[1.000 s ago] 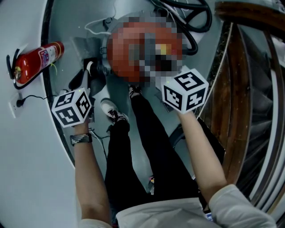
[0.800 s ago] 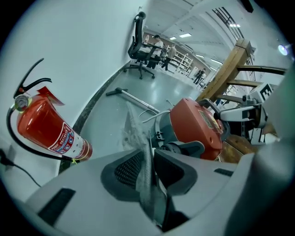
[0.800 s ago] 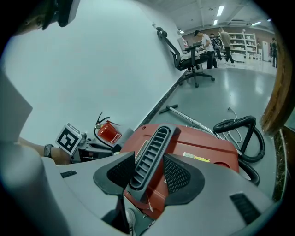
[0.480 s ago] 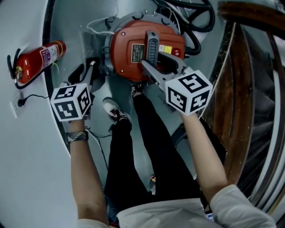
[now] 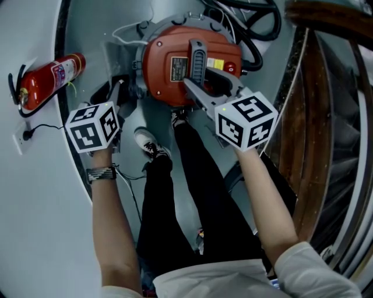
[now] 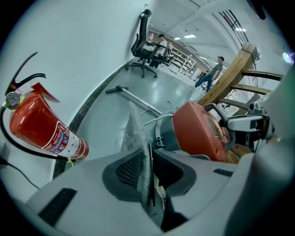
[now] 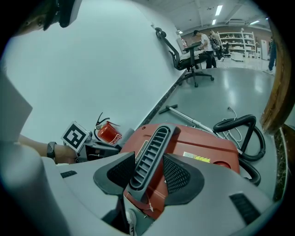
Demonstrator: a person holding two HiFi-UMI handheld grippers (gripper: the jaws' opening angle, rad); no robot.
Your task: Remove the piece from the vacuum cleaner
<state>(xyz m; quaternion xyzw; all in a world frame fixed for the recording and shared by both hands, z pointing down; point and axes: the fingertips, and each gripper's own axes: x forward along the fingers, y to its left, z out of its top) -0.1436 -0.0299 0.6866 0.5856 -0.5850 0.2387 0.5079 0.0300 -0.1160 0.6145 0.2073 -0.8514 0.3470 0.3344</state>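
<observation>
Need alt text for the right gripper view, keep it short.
The right hand-held gripper clamps the ribbed grey handle on top of a red vacuum cleaner. Also visible: a black hose, a fire extinguisher by the wall, and an office chair farther off.

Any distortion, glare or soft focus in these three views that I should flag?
Head view: evenly lit, the vacuum cleaner sharp, no glare. Left gripper view: strong fisheye with dark corners, the fire extinguisher sharp, the far room small and bright. Right gripper view: the same fisheye, the ceiling lights blown out, the handle crisp.
</observation>
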